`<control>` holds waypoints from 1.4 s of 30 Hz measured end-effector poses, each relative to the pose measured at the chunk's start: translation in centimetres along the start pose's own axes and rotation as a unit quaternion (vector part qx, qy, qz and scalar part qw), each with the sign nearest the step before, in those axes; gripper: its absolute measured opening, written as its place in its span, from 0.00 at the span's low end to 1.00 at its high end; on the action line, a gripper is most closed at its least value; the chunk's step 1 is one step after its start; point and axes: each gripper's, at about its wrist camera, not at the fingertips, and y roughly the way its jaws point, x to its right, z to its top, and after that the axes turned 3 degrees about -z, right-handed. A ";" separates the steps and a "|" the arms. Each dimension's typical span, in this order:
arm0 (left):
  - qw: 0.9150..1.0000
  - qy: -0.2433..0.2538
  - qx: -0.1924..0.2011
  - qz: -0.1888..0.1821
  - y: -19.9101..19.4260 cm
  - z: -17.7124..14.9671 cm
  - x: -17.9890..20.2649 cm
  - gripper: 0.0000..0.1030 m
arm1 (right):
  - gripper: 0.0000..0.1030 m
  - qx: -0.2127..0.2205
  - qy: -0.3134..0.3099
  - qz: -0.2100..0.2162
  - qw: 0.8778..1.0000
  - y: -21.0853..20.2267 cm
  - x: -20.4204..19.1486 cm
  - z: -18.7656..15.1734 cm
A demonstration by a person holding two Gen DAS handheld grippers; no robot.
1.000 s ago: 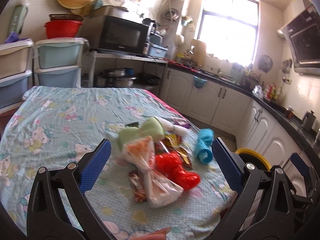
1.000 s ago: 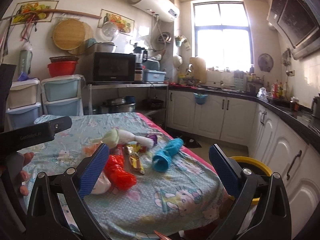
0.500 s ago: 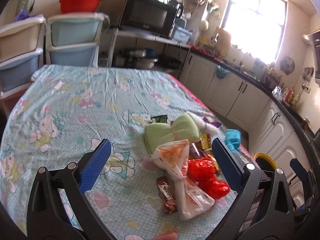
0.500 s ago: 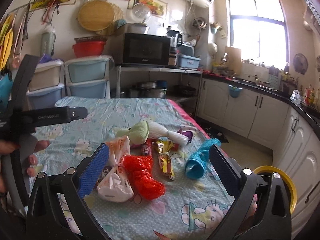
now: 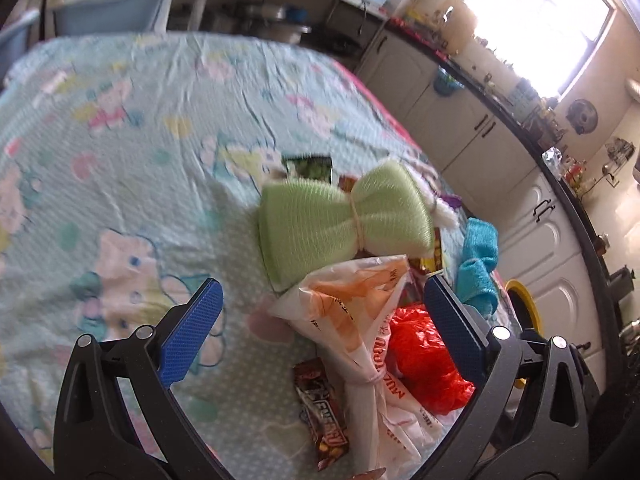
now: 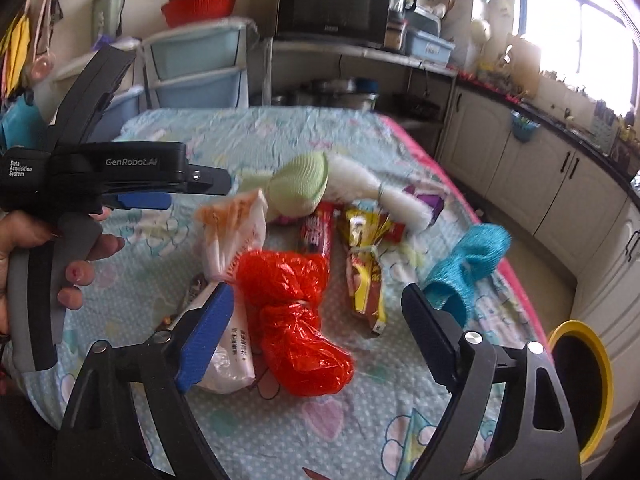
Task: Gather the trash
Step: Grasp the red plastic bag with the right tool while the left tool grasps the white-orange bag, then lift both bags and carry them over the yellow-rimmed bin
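On a table (image 6: 280,136) under a pale blue cartoon-print cloth, near its right-hand edge: one heap of trash. Contents: red plastic bag (image 6: 298,312), knotted at the middle; white-and-orange plastic bag (image 5: 356,320), tied, touching the red one; green mesh bundle (image 5: 344,216) behind both; yellow snack wrapper (image 6: 362,276); chocolate bar wrapper (image 5: 324,412); blue netting roll (image 6: 464,272), slightly apart at the cloth's edge. Yellow-rimmed bin (image 6: 580,388) on the floor beside the table. Left gripper (image 5: 322,328): jaws wide, above the white-and-orange bag, pads clear of it. Right gripper (image 6: 316,340): jaws just narrowing, yet wide, either side of the red bag, gripping nothing.
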 end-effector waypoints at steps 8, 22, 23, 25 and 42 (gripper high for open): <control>0.996 -0.055 -0.051 -0.048 3.0 -0.5 -1.8 0.87 | 0.54 -0.065 0.000 0.046 0.997 4.0 -0.1 0.2; 0.997 -0.030 -0.043 -0.063 2.1 -1.3 -1.3 0.38 | 0.29 -0.072 0.013 0.080 0.994 4.4 -0.4 -0.6; 0.997 -0.027 -0.041 -0.062 1.8 -1.2 -1.3 0.36 | 0.29 -0.069 0.013 0.082 0.994 4.2 -0.4 -0.6; 0.997 -0.013 -0.036 -0.060 1.1 -1.2 -0.8 0.33 | 0.28 -0.062 0.014 0.083 0.995 3.7 -0.4 -0.6; 0.993 0.087 0.044 -0.062 -5.3 0.6 6.8 0.25 | 0.26 0.034 0.038 0.074 0.996 -3.1 2.2 1.4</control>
